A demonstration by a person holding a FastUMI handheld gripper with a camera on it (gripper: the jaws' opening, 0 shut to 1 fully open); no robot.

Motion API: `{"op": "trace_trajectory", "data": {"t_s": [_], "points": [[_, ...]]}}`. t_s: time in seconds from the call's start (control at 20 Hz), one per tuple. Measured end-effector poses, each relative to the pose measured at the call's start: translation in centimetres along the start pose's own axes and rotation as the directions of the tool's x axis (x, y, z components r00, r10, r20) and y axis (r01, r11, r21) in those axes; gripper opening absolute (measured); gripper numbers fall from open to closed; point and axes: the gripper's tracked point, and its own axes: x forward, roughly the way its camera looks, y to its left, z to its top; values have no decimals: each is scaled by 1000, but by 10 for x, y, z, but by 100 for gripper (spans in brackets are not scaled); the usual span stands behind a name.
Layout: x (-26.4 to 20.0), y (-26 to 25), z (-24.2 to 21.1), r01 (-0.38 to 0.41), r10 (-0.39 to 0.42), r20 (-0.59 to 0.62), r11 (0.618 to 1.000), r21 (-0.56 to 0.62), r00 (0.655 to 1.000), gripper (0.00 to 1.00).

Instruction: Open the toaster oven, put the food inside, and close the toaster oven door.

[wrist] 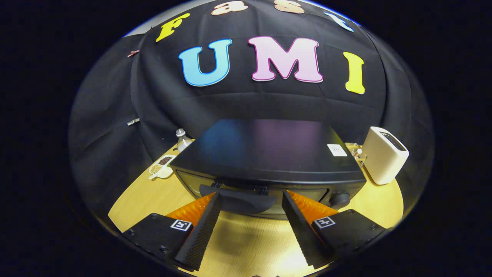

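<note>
gripper [251, 197] fingers spread wide, released, tips at the toaster oven [269, 161] door handle [238, 196] (not pinching it); oven shut on the wooden table [246, 242], white toaster [384, 156] beside it.

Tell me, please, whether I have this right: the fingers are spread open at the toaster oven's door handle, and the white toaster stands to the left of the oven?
Not quite. The gripper view shows the white toaster to the right of the toaster oven, not the left. The rest holds: the gripper has its fingers spread open at the door handle.
</note>
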Motion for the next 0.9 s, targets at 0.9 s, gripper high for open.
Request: {"op": "trace_trajectory", "data": {"t_s": [0.9], "points": [[-204,-119,91,296,-277,361,955,3,890,98]]}}
